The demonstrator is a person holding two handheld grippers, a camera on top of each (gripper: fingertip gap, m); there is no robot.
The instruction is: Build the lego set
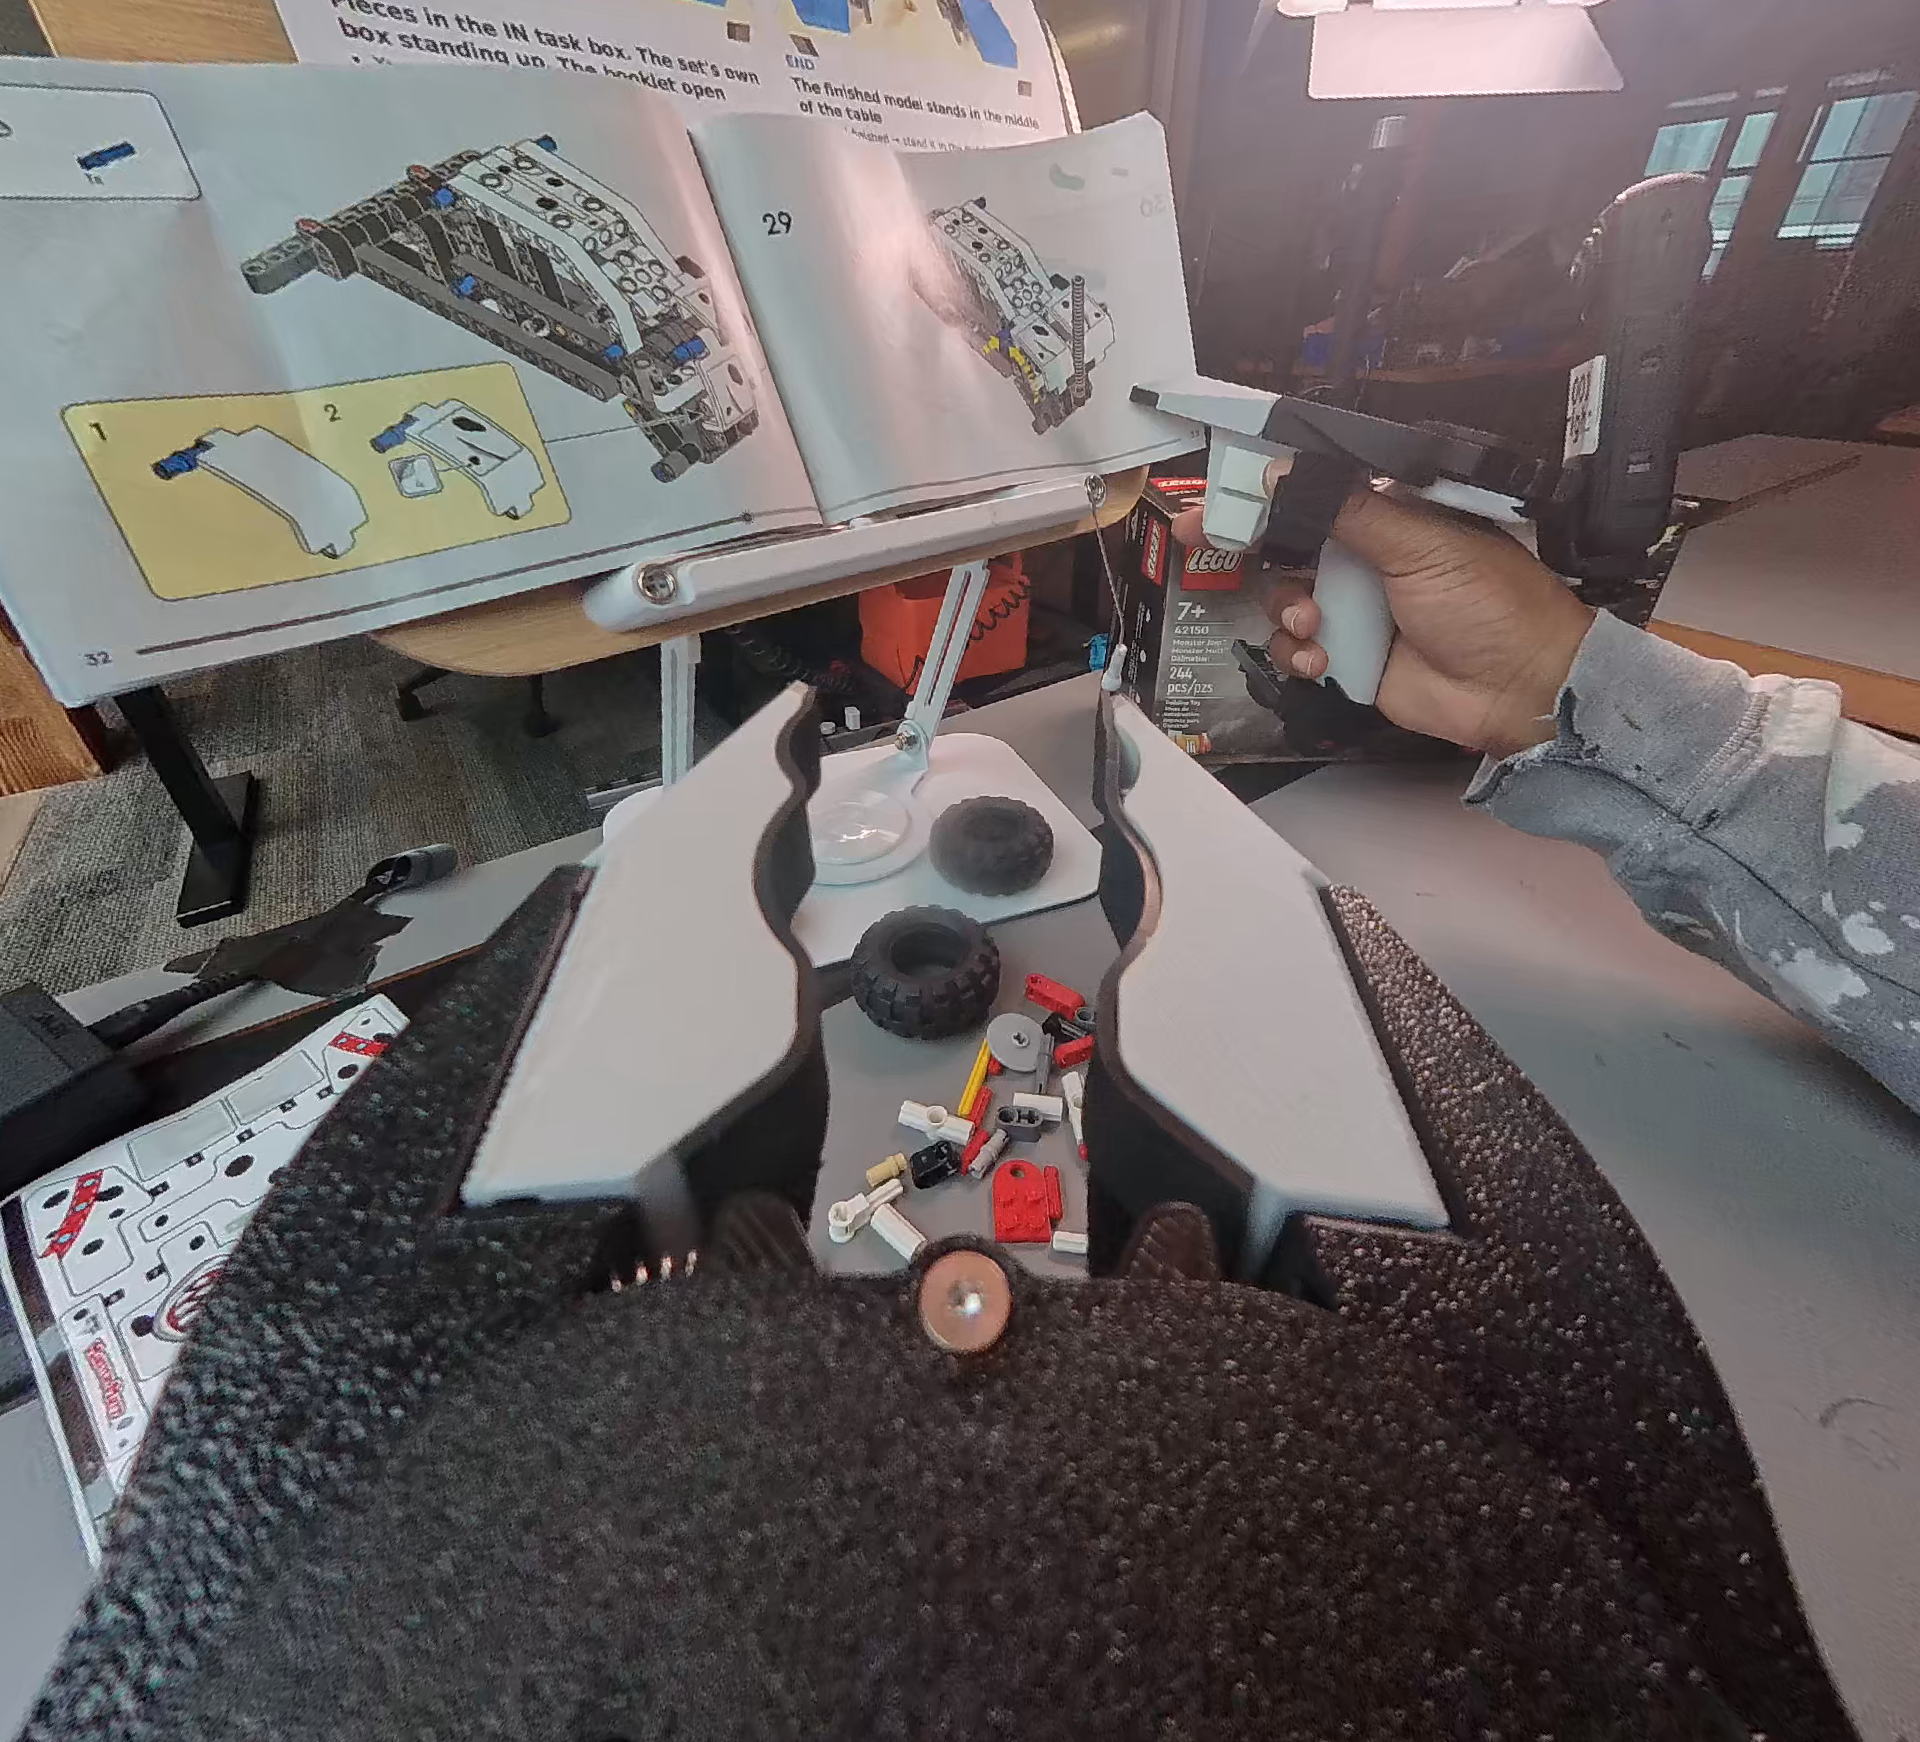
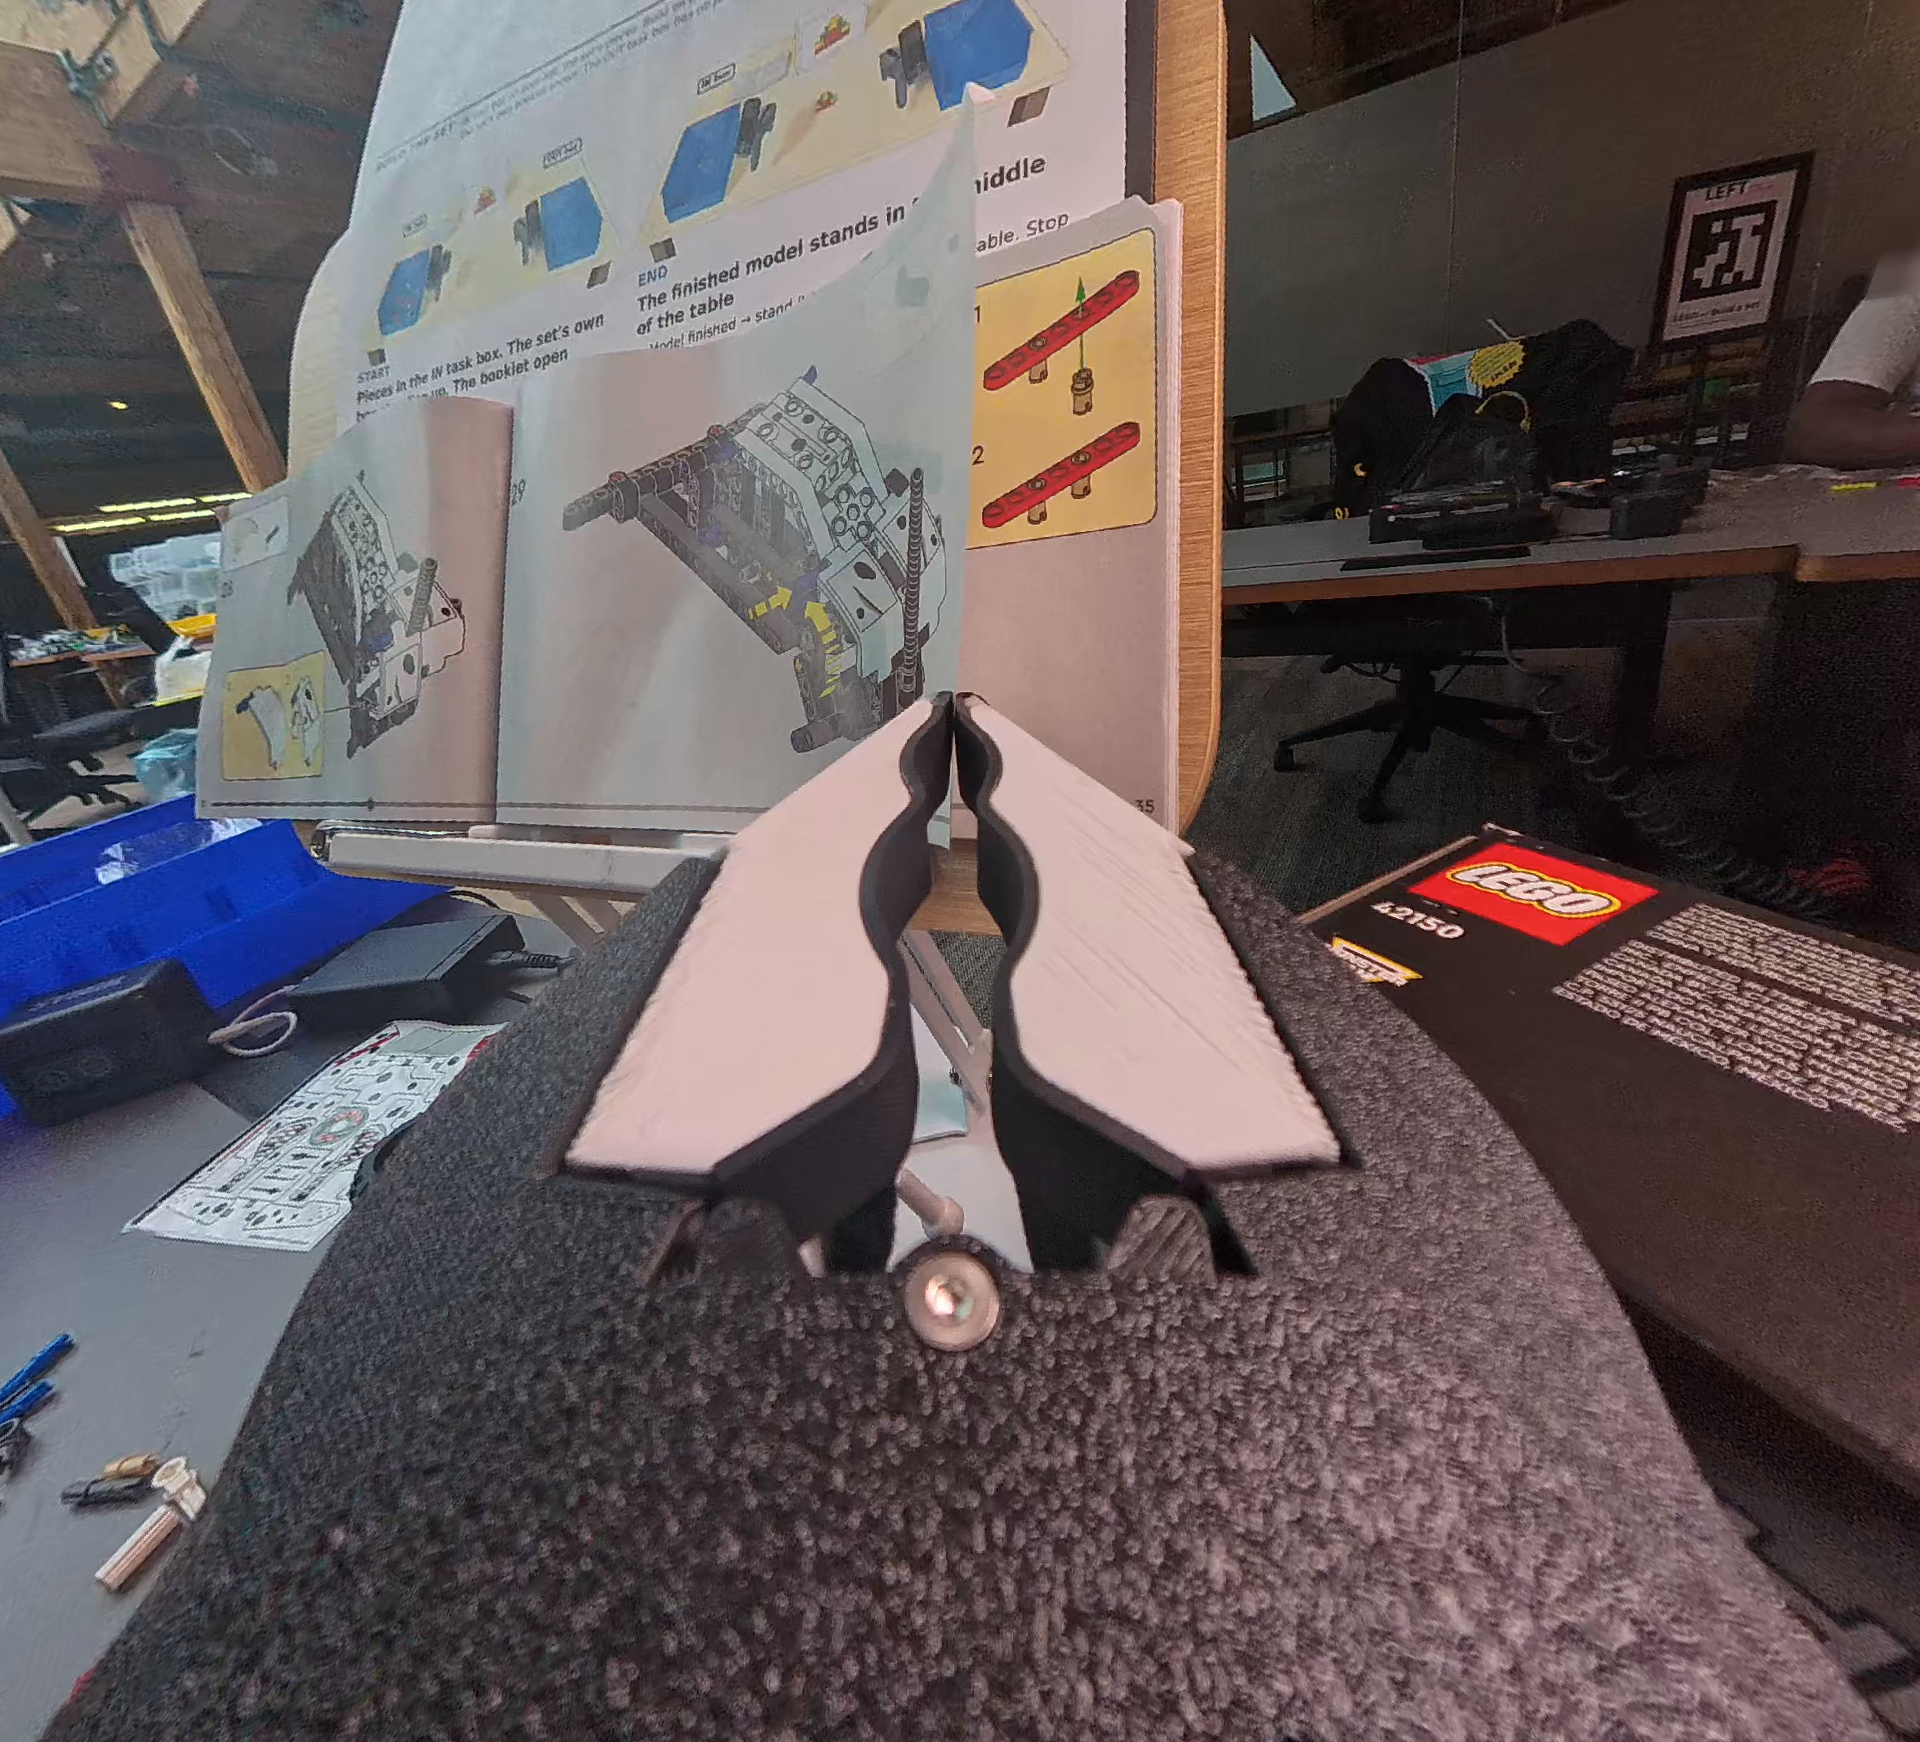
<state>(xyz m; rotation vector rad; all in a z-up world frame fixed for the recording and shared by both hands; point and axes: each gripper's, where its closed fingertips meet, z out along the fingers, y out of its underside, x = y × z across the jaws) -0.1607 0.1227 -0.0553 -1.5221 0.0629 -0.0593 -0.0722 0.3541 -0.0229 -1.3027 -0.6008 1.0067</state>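
The instruction booklet [image 1: 468, 321] lies open on a white stand [image 1: 831, 549]. My right gripper [image 2: 953, 703] is shut on the lower edge of one booklet page [image 2: 940, 445], which stands edge-on and curls up. From the left wrist view the right gripper [image 1: 1143, 396] touches that page's lower right corner [image 1: 966, 310]. My left gripper [image 1: 951, 705] is open and empty, held above a scatter of small red, white, grey and yellow Lego pieces [image 1: 987, 1131]. Two black tyres [image 1: 925, 970] [image 1: 990, 845] lie just beyond them.
The black Lego box [image 2: 1662, 1017] lies at the right and shows behind the stand [image 1: 1195, 632]. A sticker sheet [image 1: 156, 1225] lies at the left. A blue box [image 2: 156, 882], a black adapter [image 2: 405, 965] and loose pins [image 2: 145, 1505] are on the left of the table. One gripper's finger ends stand about 25 cm off the other's.
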